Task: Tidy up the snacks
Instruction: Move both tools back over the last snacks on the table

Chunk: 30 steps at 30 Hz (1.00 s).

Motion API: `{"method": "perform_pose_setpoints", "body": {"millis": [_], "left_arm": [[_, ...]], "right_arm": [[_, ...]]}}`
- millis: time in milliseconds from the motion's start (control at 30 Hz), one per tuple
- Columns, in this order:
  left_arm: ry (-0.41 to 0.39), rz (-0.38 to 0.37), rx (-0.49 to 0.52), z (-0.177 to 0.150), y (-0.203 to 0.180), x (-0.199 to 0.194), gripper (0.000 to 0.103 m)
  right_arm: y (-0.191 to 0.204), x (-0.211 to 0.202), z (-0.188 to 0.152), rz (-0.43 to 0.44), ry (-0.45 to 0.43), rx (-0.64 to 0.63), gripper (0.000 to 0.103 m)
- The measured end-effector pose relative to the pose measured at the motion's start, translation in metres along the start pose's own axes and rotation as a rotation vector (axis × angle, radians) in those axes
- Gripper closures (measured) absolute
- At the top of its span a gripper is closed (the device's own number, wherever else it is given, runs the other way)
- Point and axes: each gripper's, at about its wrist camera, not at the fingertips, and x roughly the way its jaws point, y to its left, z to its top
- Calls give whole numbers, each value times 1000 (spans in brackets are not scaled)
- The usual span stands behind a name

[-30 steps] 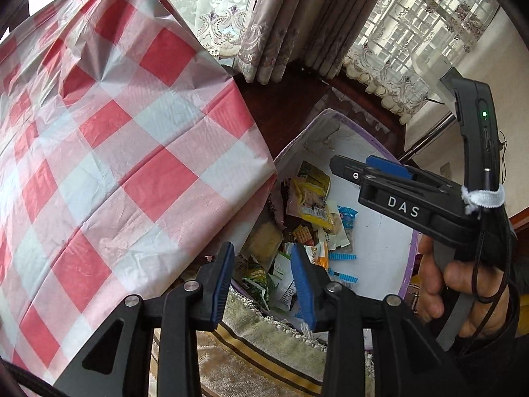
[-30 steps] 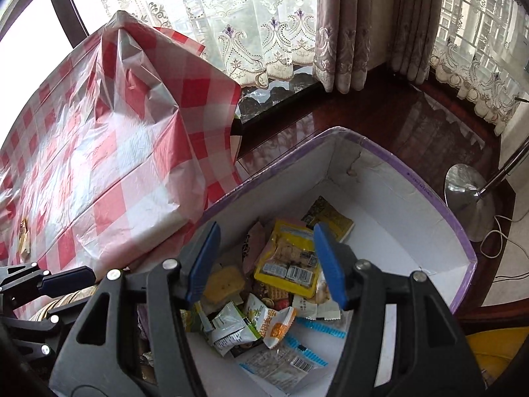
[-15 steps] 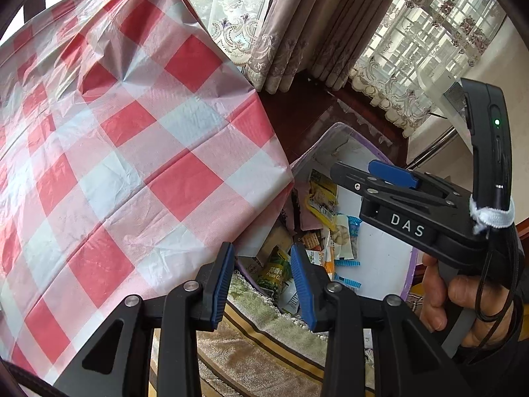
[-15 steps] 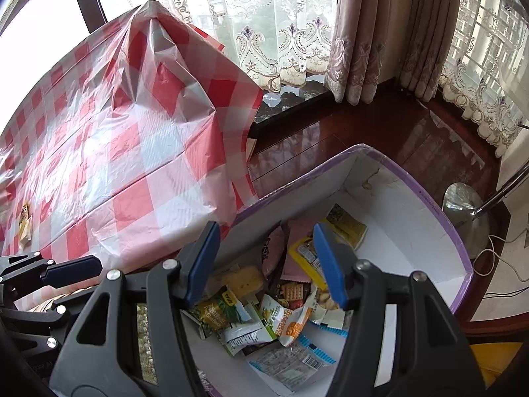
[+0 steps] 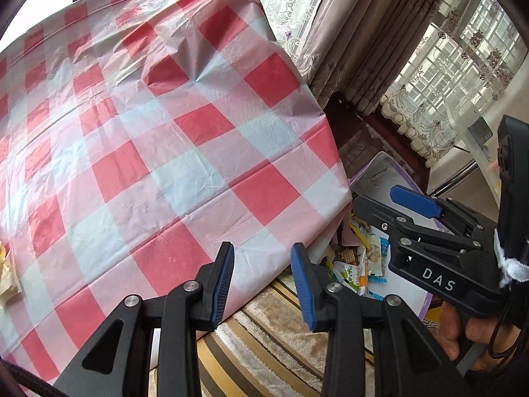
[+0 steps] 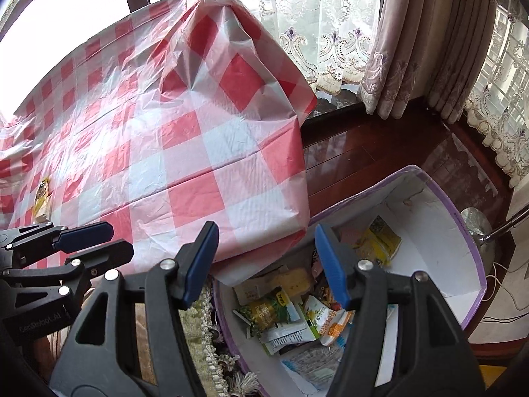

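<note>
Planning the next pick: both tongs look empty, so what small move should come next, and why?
Probably swing the left tongs toward the snack packet on the checkered tablecloth. Both tongs are open and empty, and that packet lies outside the purple-rimmed box.

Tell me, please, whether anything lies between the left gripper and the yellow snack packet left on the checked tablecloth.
Nothing visible does. The yellow snack packet lies alone on the tablecloth, and only bare cloth shows between it and the left gripper, whose jaws are open and empty. The box with the other snacks sits beside the table.
</note>
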Motion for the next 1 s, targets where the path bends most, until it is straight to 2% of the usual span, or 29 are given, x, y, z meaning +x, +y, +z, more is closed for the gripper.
{"method": "perform_pose_setpoints", "body": {"millis": [233, 300, 400, 467, 600, 800, 867, 1000], "left_arm": [[-42, 78, -120, 0, 56, -12, 65], [-58, 108, -170, -1, 77, -17, 57], [-90, 151, -264, -3, 114, -28, 52], [-113, 187, -337, -7, 141, -38, 49], [-168, 281, -509, -23, 199, -59, 37], [-239, 399, -807, -60, 283, -90, 23], [-251, 402, -881, -67, 300, -93, 20], [-233, 357, -986, -71, 323, -84, 20]], "right_arm": [[41, 3, 0, 34, 8, -66, 35], [52, 4, 0, 45, 12, -85, 34], [69, 6, -1, 59, 20, -115, 33], [78, 8, -1, 64, 26, -139, 33], [93, 10, -1, 71, 34, -173, 33], [106, 16, 0, 84, 45, -195, 32], [110, 18, 0, 89, 50, -203, 32], [118, 20, 0, 93, 48, -229, 32]]}}
